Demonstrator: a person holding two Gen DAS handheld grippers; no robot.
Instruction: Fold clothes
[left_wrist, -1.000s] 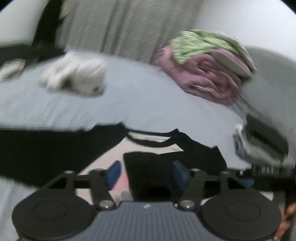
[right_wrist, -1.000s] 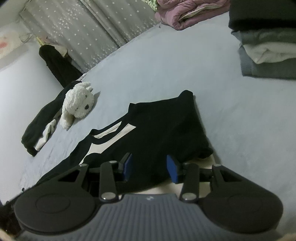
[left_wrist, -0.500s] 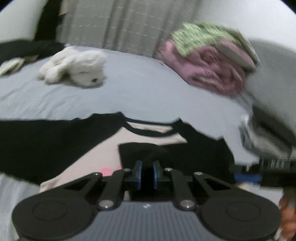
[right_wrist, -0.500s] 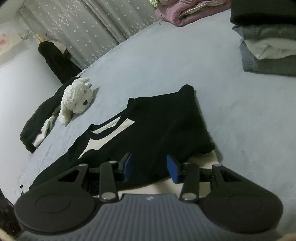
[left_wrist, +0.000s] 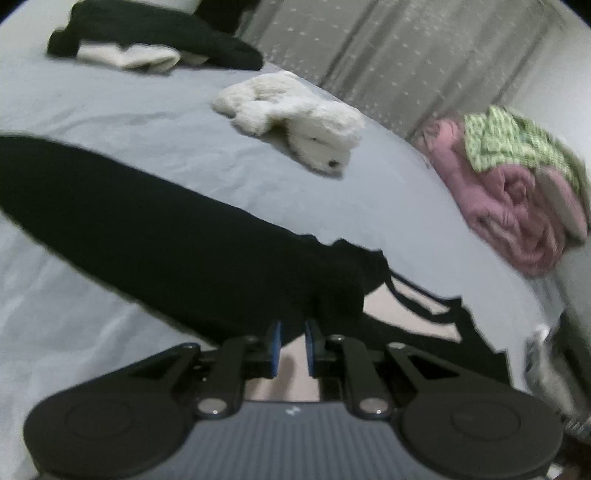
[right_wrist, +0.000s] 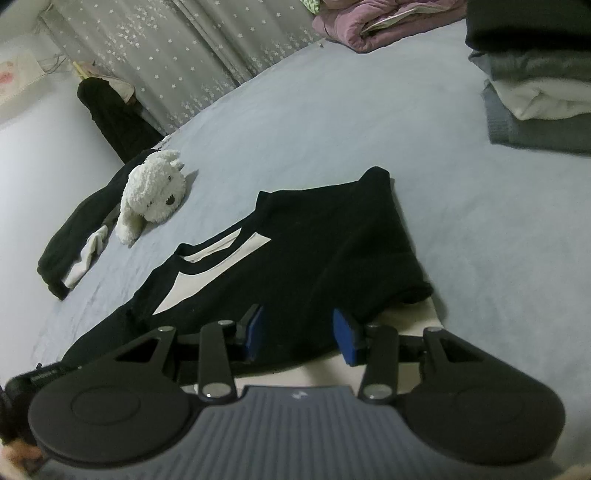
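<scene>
So the black and cream top (right_wrist: 303, 258) is lying spread on the grey-blue bed sheet (right_wrist: 369, 122), part folded: one black sleeve is already laid over the cream body, and the other one (left_wrist: 155, 236) is stretched out long toward the left in the left wrist view.

What just changed: the left gripper (left_wrist: 291, 347) was wide a second ago, snapped nearly closed half a second ago, and has eased apart a little since. It has also slid sideways along the shirt and rolled, so the view now tilts and looks down that long sleeve. The pads stand narrow with a sliver of gap. Black fabric bunches right at the tips, but the picture is blurred there and I honestly can't tell if cloth is pinched. My guess is it's a sleeve grab, with that sleeve next to go across the body.

The right gripper (right_wrist: 301, 332) hasn't budged. Its jaws are half open, hovering over the folded black part near the hem, gripping nothing.

Further out: a white plush dog (right_wrist: 155, 192), a pink quilt (left_wrist: 498, 206) and a stack of folded clothes (right_wrist: 535, 85).
</scene>
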